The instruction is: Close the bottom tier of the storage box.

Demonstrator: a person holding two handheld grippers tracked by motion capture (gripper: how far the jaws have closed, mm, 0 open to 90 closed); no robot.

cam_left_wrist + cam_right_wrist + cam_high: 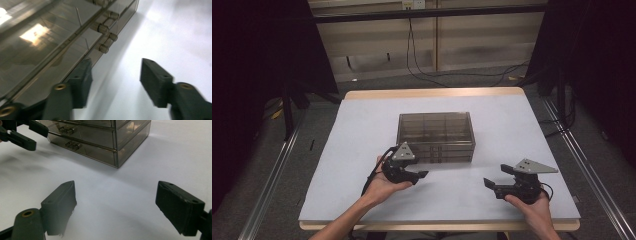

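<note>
Both your tongs, left tongs [418, 176] and right tongs [492, 183], are spread, empty; the drawer box [435, 136] looks rigid, slick plastic, so pinch a small drawer handle [104, 48].

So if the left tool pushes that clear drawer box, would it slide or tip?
The drawer box is low and wide with a flat base, so it would likely slide on the smooth table rather than tip. Its see-through drawers look empty, so it is probably light. Hard plastic: stiff, perhaps slippery.
</note>
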